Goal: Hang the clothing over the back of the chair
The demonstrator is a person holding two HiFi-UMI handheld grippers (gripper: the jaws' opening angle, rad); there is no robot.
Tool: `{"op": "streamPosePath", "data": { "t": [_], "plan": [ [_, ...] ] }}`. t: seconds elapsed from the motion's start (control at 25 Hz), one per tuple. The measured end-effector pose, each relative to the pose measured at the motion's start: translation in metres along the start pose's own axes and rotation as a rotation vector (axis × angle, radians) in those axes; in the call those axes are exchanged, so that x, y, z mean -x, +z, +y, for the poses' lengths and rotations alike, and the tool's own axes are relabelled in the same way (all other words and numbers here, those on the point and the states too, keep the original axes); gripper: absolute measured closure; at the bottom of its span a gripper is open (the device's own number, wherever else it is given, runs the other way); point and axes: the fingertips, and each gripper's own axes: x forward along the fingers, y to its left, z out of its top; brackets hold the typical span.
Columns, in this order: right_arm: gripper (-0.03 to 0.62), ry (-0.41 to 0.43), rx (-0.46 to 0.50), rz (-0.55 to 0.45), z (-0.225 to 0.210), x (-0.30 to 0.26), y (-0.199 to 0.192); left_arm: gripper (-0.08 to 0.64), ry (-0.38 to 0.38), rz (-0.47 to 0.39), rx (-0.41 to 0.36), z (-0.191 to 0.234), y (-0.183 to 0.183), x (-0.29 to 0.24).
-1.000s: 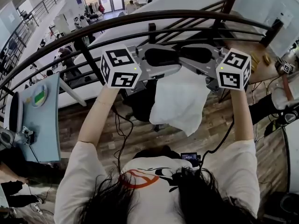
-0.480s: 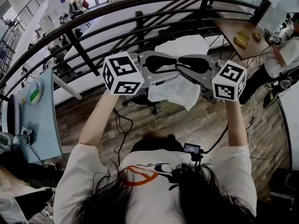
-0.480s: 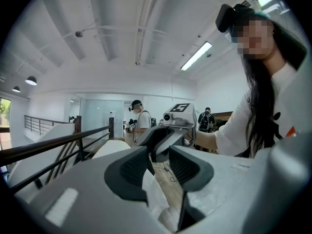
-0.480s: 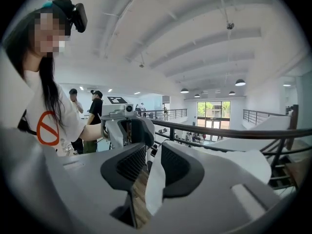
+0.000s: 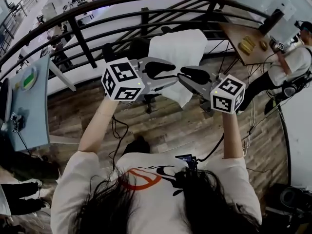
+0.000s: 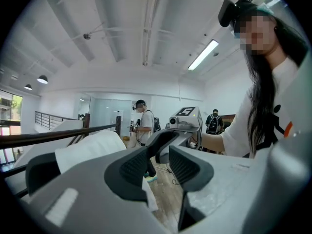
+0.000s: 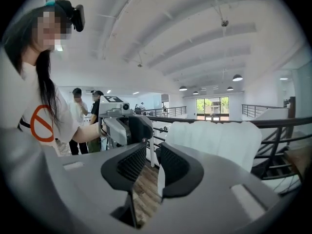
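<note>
Though white clothing (image 5: 178,50) hangs beside them, left claw (image 6: 161,147) and right claw (image 7: 153,143) stand apart

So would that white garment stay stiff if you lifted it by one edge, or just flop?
Most likely it flops: the white garment sags in soft folds, its lower edge dangling. It looks thin, so probably light for its size. Smooth fabric like that might slip if gripped loosely.
</note>
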Motion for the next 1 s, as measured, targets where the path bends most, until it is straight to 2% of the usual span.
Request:
{"op": "streamPosePath", "data": {
  "t": [0.16,0.36,0.6,0.84,1.0],
  "plan": [
    [0.474,-0.005,-0.005,0.008,0.018,0.031,-0.026,0.307,0.052,-0.013,0.038,-0.032,-0.013,-0.021],
    [0.474,-0.005,-0.032,0.017,0.036,0.071,-0.069,0.307,0.113,0.015,0.071,-0.077,-0.043,-0.051],
    [0.474,-0.016,-0.098,0.016,0.066,0.098,-0.115,0.307,0.204,0.028,0.153,-0.122,-0.080,-0.053],
    [0.476,-0.096,-0.146,0.025,0.085,0.114,-0.156,0.307,0.402,0.038,0.235,-0.146,-0.126,-0.033],
    [0.519,-0.137,-0.211,-0.009,0.098,0.117,-0.171,0.307,0.480,0.048,0.282,-0.161,-0.150,-0.023]
  ]
}}
